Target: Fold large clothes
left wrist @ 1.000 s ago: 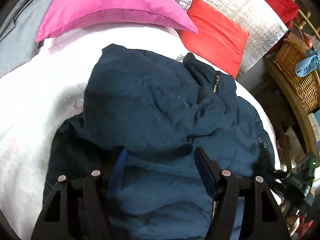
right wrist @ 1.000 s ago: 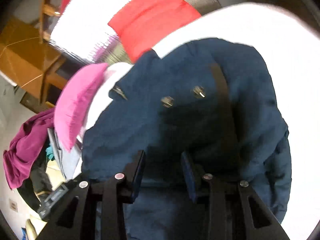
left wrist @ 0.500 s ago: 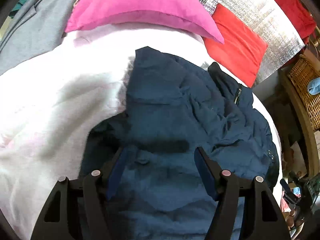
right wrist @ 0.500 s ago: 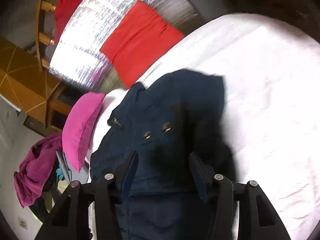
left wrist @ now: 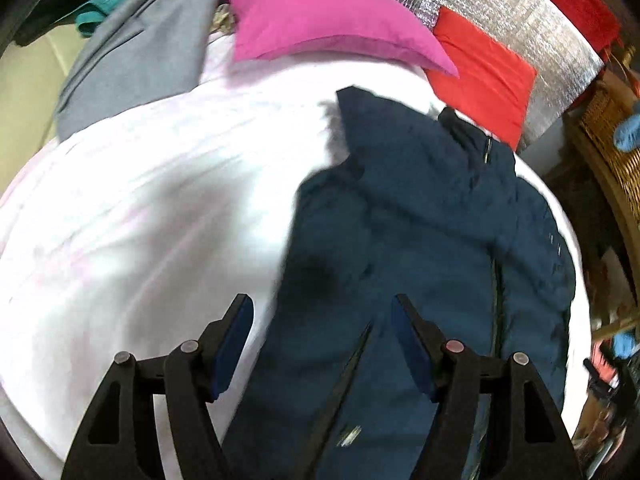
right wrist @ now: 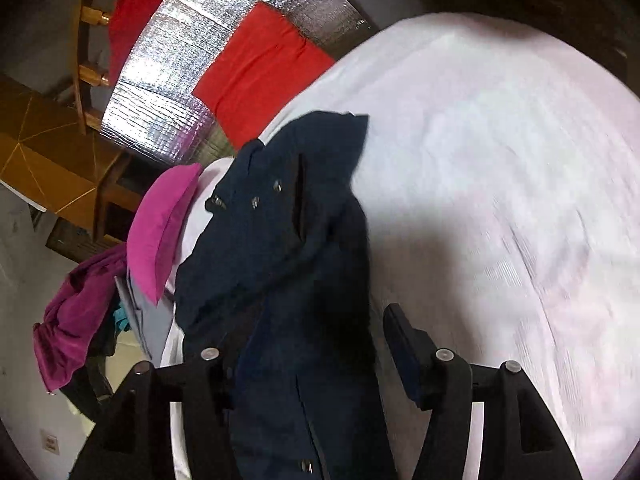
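A dark navy jacket (left wrist: 420,240) with a zip lies folded lengthwise on a white bed sheet (left wrist: 160,200). My left gripper (left wrist: 322,320) is open and empty, hovering above the jacket's left edge near its lower part. In the right wrist view the same jacket (right wrist: 288,240) runs from the near edge toward the pillows, with metal snaps showing. My right gripper (right wrist: 316,340) is open above the jacket's lower part; its left finger is partly hidden behind the fabric.
A pink pillow (left wrist: 320,12), a red pillow (left wrist: 484,76) and a silver foil headboard (left wrist: 520,12) lie at the far end. A grey garment (left wrist: 132,52) lies at the far left, a wicker basket (left wrist: 612,148) on the right. Purple clothes (right wrist: 76,312) hang beside the bed.
Both grippers have pulled back and away from the jacket. The right gripper's jaws have widened. The jacket now lies narrower, with more white sheet showing beside it.
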Tool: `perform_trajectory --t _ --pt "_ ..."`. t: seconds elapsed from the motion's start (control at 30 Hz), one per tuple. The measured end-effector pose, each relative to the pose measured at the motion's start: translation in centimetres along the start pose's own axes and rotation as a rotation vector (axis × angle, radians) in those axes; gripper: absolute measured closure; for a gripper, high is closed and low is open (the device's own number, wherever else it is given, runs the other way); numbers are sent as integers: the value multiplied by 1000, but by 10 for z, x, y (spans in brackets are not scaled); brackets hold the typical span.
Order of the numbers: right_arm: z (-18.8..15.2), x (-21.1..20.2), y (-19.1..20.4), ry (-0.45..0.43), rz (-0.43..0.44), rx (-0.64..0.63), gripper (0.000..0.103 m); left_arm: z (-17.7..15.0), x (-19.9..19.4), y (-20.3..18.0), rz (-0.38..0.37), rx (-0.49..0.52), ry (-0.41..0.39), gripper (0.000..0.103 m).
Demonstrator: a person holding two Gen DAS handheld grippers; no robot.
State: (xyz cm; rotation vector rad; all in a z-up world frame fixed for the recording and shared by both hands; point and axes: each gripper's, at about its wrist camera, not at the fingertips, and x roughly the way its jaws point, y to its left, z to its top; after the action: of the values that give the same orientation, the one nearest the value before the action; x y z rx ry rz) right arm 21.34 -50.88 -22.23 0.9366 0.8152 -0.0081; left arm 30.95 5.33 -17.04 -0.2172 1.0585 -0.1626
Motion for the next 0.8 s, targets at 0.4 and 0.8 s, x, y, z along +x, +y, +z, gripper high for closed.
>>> perform_trajectory --t 0.4,0.8 --pt "-74 -30 -34 73 142 122 38 -126 -48 73 -80 -81 49 32" --pt "-119 -44 -58 121 171 196 36 -145 -33 87 -166 -156 118 40"
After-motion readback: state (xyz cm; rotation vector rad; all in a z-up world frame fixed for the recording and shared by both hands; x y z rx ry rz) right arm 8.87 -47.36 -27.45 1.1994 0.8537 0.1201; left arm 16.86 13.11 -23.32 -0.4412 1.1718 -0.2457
